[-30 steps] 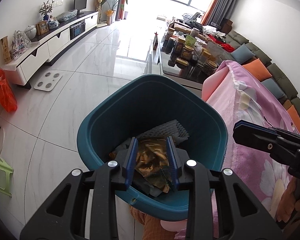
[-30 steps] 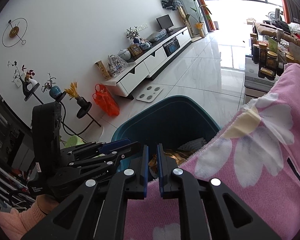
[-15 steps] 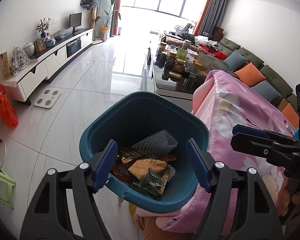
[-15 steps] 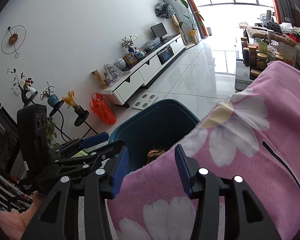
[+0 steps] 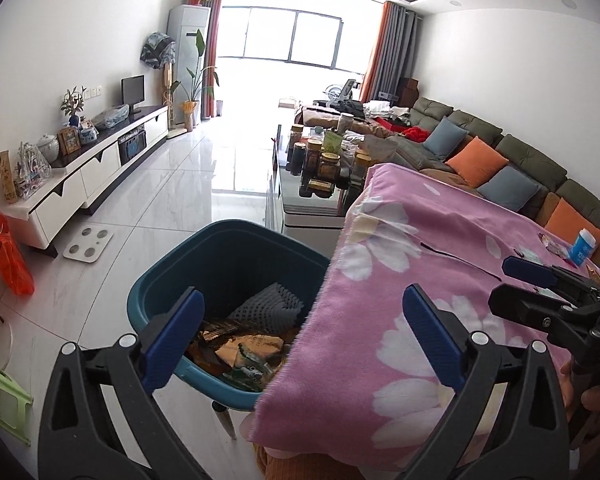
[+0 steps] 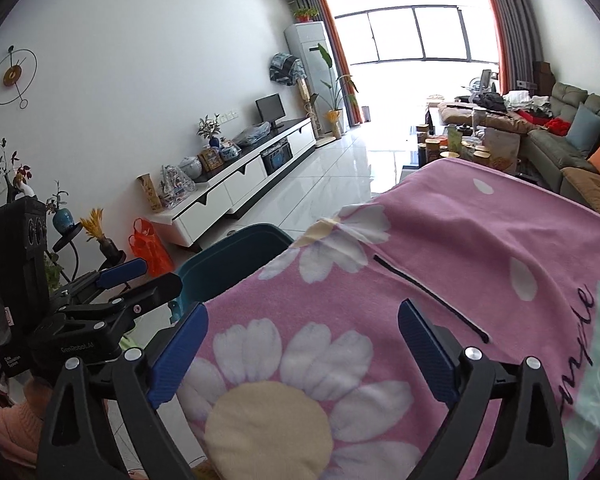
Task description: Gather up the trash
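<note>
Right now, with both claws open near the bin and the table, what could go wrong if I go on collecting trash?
1. The pink blanket hangs over the edge of the bin, so dropped trash may land on the cloth, not inside.
2. Remaining wrappers lie beside a blue and white cup; the right claw might knock it.
3. The left claw sits above the blanket's edge and could snag it.

Teal bin (image 5: 236, 248) stands upright on the floor beside the pink blanket (image 5: 440, 280), holding wrappers (image 5: 248, 354) and grey foam (image 5: 266, 308) at its bottom.
</note>
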{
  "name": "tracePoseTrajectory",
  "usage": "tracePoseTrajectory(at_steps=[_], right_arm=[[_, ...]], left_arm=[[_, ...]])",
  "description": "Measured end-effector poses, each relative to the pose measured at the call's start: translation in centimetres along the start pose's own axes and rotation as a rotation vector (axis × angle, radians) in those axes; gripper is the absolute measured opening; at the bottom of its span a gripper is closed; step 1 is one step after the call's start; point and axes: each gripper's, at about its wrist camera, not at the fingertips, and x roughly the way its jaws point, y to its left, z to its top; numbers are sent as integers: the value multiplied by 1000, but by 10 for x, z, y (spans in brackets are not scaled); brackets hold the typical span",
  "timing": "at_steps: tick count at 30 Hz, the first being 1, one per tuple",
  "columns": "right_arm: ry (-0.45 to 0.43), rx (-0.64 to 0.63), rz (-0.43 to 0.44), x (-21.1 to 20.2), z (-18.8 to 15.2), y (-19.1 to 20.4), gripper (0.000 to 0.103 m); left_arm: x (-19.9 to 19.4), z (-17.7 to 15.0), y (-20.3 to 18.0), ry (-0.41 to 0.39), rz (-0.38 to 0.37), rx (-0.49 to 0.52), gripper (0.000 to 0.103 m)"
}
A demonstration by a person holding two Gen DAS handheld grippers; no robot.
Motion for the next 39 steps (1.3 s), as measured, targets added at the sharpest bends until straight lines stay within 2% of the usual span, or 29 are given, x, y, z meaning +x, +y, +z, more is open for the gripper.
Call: tracePoseTrajectory(at_steps=[5, 12, 18, 24, 39], right_arm=[[-113, 12, -147, -41, -16, -19, 96], [-216, 64, -299, -90, -34, -52, 96], [-284, 113, -391, -118, -46, -70, 96], [-351, 100, -485, -141, -55, -73, 96], [-392, 103, -560, -160, -65, -77, 96]], left_arm=[[-8, -4, -44, -49, -66, 39, 98], [-12, 0, -108, -149, -83, 149, 98], [-16, 3, -138, -223, -60, 195, 98], [-16, 2, -163, -249, -87, 230, 98], [-16, -7, -185, -275, -102, 243, 98]])
